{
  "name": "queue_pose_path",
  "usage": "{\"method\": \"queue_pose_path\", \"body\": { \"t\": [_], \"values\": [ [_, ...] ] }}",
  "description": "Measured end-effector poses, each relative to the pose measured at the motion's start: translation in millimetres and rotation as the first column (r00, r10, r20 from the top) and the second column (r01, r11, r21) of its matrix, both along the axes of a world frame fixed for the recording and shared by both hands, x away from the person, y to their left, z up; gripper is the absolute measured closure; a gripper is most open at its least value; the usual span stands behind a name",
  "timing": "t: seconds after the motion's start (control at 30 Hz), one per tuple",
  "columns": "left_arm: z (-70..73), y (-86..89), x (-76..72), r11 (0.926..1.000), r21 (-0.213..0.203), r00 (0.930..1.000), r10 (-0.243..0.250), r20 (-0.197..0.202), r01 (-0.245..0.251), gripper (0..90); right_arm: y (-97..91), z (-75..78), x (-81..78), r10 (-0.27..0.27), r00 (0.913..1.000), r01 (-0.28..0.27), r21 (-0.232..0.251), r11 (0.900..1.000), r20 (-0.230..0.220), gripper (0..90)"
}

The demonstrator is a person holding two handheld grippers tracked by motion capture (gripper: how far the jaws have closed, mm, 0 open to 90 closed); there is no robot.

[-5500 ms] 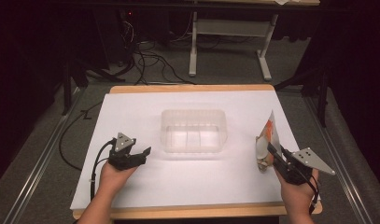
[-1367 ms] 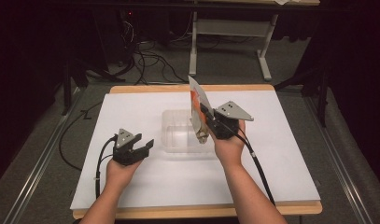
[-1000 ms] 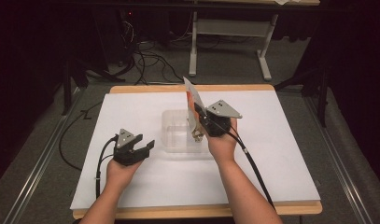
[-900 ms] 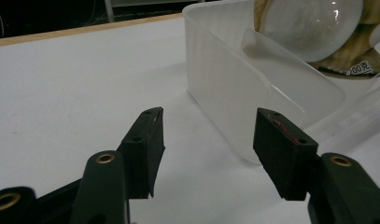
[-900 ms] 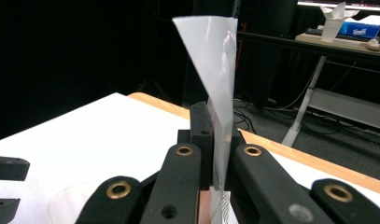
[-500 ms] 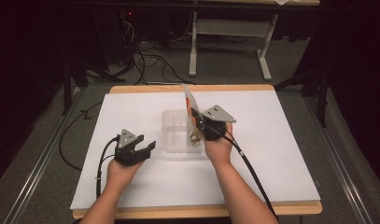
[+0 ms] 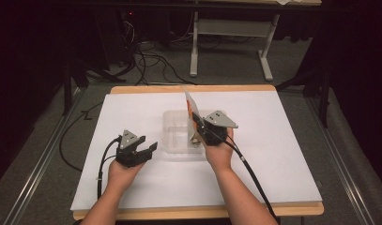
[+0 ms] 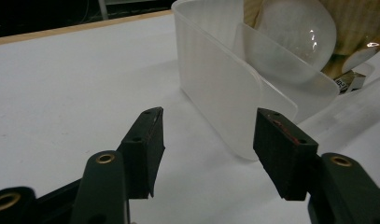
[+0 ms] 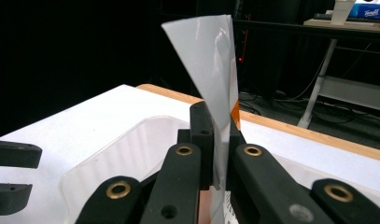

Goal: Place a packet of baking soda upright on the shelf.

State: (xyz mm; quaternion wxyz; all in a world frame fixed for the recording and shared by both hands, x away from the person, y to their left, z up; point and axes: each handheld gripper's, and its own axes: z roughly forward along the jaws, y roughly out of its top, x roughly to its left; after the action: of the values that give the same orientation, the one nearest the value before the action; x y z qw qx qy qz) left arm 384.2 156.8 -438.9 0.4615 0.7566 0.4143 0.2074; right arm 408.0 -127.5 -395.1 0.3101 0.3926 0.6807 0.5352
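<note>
A clear plastic container [image 7: 175, 136] stands in the middle of the white table top. Over its right half my right gripper [image 7: 196, 127] is shut on a flat silver and orange packet [image 7: 190, 104], which stands upright above the jaws. In the right gripper view the packet [image 9: 211, 60] rises from between the pressed jaws of the right gripper [image 9: 219, 128], with the container [image 9: 127, 149] below. My left gripper [image 7: 148, 149] rests open by the container's front left corner. In the left gripper view the left gripper [image 8: 208, 144] holds nothing and faces the container's wall [image 8: 215, 88].
The white sheet [image 7: 282, 140] covers a wooden table whose edge [image 7: 198, 212] runs along the front. A cable [image 7: 249, 171] trails from the right gripper over the sheet. Behind the table stand white desk legs [image 7: 194, 42] and floor cables [image 7: 146, 61].
My right gripper has carried the packet from the table's right side leftwards over the container, and in the last second a little further left and lower. The left gripper has stayed put.
</note>
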Motion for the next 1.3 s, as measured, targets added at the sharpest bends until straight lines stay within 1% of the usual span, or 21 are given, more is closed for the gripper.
{"method": "queue_pose_path", "body": {
  "t": [0.07, 0.13, 0.27, 0.3, 0.33, 0.37, 0.4, 0.57, 0.6, 0.7, 0.77, 0.93, 0.97, 1.03, 1.07, 1.1, 1.17, 1.2, 1.23, 1.27, 1.3],
  "values": [
    [0.1, -0.1, -0.1, 1.0, 0.001, 1.0, -0.001, 0.0, 0.001, 43.3, 0.5, -0.6, -0.6, -0.001, 1.0, 0.001, 0.004, 1.0, -0.003, 90.0],
    [0.0, -0.5, -0.2, 1.0, 0.002, 1.0, -0.003, -0.001, 0.003, 43.3, 0.9, -1.9, -1.8, 0.002, 1.0, -0.002, -0.007, 1.0, 0.002, 90.0],
    [-0.4, -0.7, 0.0, 1.0, 0.003, 1.0, -0.005, -0.003, 0.005, 43.3, -0.1, -3.7, -2.7, 0.002, 1.0, -0.002, -0.004, 1.0, -0.004, 90.0],
    [-0.4, -1.0, -0.1, 1.0, 0.006, 1.0, -0.007, -0.001, 0.007, 43.3, 0.0, -4.5, -3.1, 0.004, 0.9999, -0.004, 0.002, 1.0, -0.015, 90.0],
    [-0.4, -1.0, -0.1, 1.0, 0.006, 1.0, -0.007, -0.001, 0.007, 43.3, 0.5, -6.8, -2.6, 0.005, 0.9996, -0.005, -0.011, 0.9999, -0.027, 90.0],
    [-0.4, -1.1, -0.1, 1.0, 0.006, 1.0, -0.007, -0.001, 0.007, 43.3, 0.5, -6.8, -2.6, 0.005, 0.9996, -0.005, -0.011, 0.9999, -0.027, 90.0],
    [-0.3, -1.3, -0.1, 1.0, 0.006, 1.0, -0.008, -0.002, 0.008, 43.3, 0.8, -9.9, -2.9, 0.012, 0.9997, -0.012, -0.017, 0.9998, -0.021, 90.0],
    [-0.5, -1.6, 0.0, 0.9999, 0.007, 1.0, -0.008, -0.004, 0.008, 43.3, 0.7, -21.7, -5.7, 0.011, 0.9988, -0.012, -0.023, 0.9997, -0.049, 90.0],
    [-0.4, -1.8, -0.1, 0.9999, 0.008, 1.0, -0.009, -0.003, 0.009, 43.3, 0.1, -26.1, -6.9, 0.01, 0.9987, -0.011, -0.025, 0.9996, -0.05, 90.0],
    [-0.6, -1.9, 0.0, 0.9999, 0.009, 1.0, -0.009, -0.003, 0.009, 43.3, -0.8, -27.9, -8.3, 0.005, 0.9983, -0.006, -0.014, 0.9999, -0.058, 90.0],
    [-0.6, -1.9, 0.1, 0.9999, 0.008, 0.9999, -0.009, -0.005, 0.009, 43.3, -2.1, -28.3, -8.8, 0.006, 0.9985, -0.007, -0.011, 0.9999, -0.055, 90.0],
    [-0.2, -2.4, -0.2, 0.9999, 0.008, 1.0, -0.01, -0.003, 0.01, 43.2, -3.0, -26.9, -10.9, 0.01, 0.9985, -0.011, -0.015, 0.9998, -0.054, 89.1],
    [-0.2, -2.3, -0.1, 0.9999, 0.007, 1.0, -0.009, -0.002, 0.009, 43.2, -3.5, -25.7, -11.4, 0.016, 0.998, -0.016, -0.007, 0.9998, -0.061, 87.6],
    [0.0, -2.1, -0.2, 0.9999, 0.006, 1.0, -0.009, -0.002, 0.009, 43.1, -3.9, -25.2, -11.6, 0.014, 0.998, -0.015, -0.011, 0.9998, -0.062, 86.8],
    [0.0, -2.0, -0.2, 0.9999, 0.006, 1.0, -0.009, -0.002, 0.009, 42.9, -4.8, -24.4, -11.9, 0.01, 0.9977, -0.011, -0.013, 0.9999, -0.067, 84.6],
    [0.0, -2.0, -0.2, 1.0, 0.006, 1.0, -0.008, -0.001, 0.008, 42.8, -5.1, -23.7, -12.3, 0.008, 0.997, -0.009, -0.006, 0.9999, -0.077, 83.6],
    [0.0, -1.9, 0.1, 1.0, 0.003, 1.0, -0.006, 0.001, 0.006, 42.8, -5.5, -23.1, -12.1, 0.01, 0.9968, -0.011, -0.006, 0.9999, -0.08, 82.6],
    [0.0, -1.8, 0.2, 1.0, 0.003, 1.0, -0.007, 0.001, 0.007, 42.7, -4.8, -21.6, -12.2, 0.015, 0.9966, -0.016, -0.009, 0.9998, -0.081, 77.8],
    [0.0, -1.9, 0.3, 1.0, 0.005, 1.0, -0.007, 0.001, 0.007, 42.7, -4.8, -21.6, -12.2, 0.015, 0.9966, -0.016, -0.009, 0.9998, -0.081, 77.8],
    [0.1, -2.0, 0.3, 1.0, 0.005, 1.0, -0.007, 0.001, 0.007, 42.6, -3.7, -19.5, -12.4, 0.023, 0.9965, -0.025, -0.02, 0.9995, -0.081, 73.3],
    [0.2, -2.0, 0.3, 1.0, 0.005, 1.0, -0.007, 0.002, 0.007, 42.6, -3.3, -18.1, -12.7, 0.025, 0.9963, -0.027, -0.023, 0.9994, -0.082, 70.8]
  ]
}}
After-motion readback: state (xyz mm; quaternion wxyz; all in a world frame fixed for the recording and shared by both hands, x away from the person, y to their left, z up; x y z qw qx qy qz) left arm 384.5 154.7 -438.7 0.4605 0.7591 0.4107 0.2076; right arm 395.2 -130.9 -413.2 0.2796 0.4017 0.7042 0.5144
